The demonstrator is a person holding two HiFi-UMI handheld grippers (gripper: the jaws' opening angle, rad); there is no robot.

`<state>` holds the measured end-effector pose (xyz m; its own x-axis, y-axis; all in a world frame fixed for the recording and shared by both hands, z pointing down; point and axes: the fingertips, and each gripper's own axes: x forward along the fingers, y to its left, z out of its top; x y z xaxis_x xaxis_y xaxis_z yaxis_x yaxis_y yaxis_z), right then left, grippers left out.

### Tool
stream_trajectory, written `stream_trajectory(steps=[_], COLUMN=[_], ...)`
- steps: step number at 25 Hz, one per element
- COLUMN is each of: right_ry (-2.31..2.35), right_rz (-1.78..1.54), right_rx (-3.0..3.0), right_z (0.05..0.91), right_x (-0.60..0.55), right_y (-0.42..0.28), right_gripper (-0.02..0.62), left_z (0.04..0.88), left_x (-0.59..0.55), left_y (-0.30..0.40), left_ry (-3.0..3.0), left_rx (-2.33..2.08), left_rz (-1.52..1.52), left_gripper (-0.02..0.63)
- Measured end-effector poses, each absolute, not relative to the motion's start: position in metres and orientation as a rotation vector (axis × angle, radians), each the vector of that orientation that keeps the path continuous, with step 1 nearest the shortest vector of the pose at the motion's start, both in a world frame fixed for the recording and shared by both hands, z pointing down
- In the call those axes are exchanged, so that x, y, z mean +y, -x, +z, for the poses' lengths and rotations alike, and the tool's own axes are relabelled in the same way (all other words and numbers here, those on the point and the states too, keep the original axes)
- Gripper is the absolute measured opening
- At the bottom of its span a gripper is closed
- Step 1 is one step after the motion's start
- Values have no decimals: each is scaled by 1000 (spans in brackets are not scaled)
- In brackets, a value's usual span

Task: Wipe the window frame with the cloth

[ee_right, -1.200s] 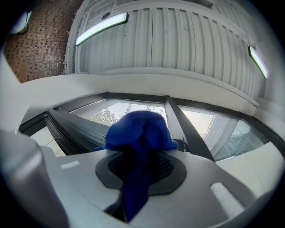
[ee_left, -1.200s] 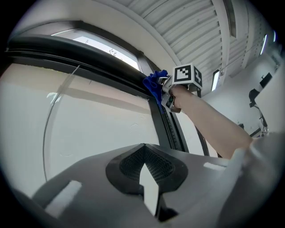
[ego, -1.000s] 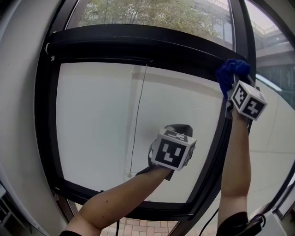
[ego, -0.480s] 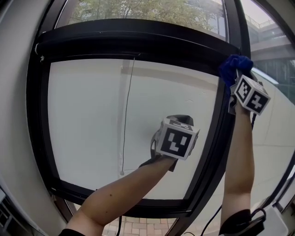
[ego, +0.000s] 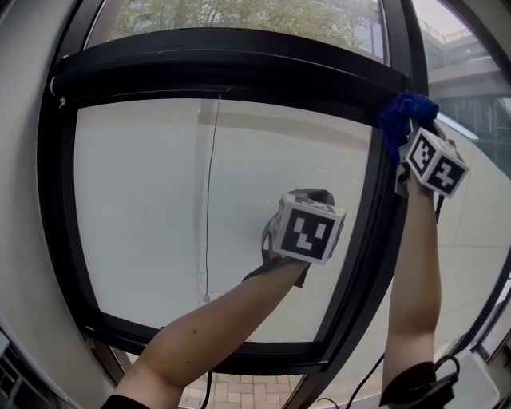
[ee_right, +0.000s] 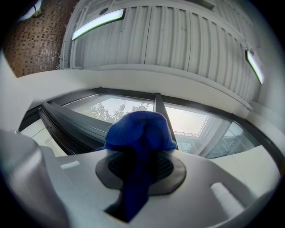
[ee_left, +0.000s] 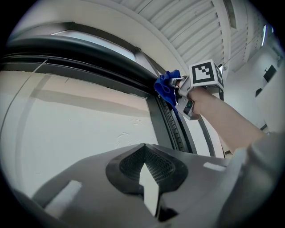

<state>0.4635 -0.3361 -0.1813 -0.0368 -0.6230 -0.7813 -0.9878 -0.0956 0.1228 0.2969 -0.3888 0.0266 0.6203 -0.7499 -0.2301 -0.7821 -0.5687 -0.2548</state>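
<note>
Closest in the head view, the left forearm (ego: 215,319) & the right forearm (ego: 411,272) reach up from the bottom edge.

The left gripper (ego: 313,200) is the lower one. It is in front of the big glass pane (ego: 144,224), a bit right of the middle. Its own view shows the jaw tips pressed together w/ nothing between them. Can't tell if it touches the glass.

The right gripper (ego: 409,136) is higher, at the top-right corner of the window frame (ego: 239,60). Its jaws pinch a blue cloth (ee_right: 140,129). A strip of it runs down between the jaws & a big soft lump sticks out past the tips. In the head view that lump sits against the black frame, right where the top bar meets the right-side bar. The left gripper view shows it from the side, on the ribbed inner edge of that side bar.

Farther off, a thin cord (ego: 209,200) hangs down in the pane, left of the middle. Behind the glass is a pale wall. Above the top bar are green trees (ego: 239,16).
</note>
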Motion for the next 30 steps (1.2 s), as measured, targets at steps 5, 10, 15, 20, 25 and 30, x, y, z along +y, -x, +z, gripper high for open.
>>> stream_trajectory(steps=[5, 10, 15, 20, 25, 30], right_ry=[1725, 1629, 1640, 1629, 1631, 1606], right_rz=[941, 851, 861, 817, 725, 684], right_rx=[1711, 1738, 1813, 1877, 1967, 1999], right_z=[-181, -166, -137, -99, -51, -12], right_x=[-335, -330, -324, -317, -319, -298], right_y=[-464, -456, -425, -396, -357, -304], right_gripper=[81, 83, 83, 83, 83, 84], left_z=[26, 34, 48, 76, 101, 125], left_x=[-390, -396, -397, -393, -369, -344], left_y=[-288, -278, -260, -240, -208, -168], left_ry=[2514, 2525, 2541, 2604, 2618, 2592], left_rx=[1250, 1251, 1254, 1222, 1155, 1132], left_rz=[139, 113, 98, 82, 94, 104], left_gripper=[-6, -6, -6, -6, -6, -6])
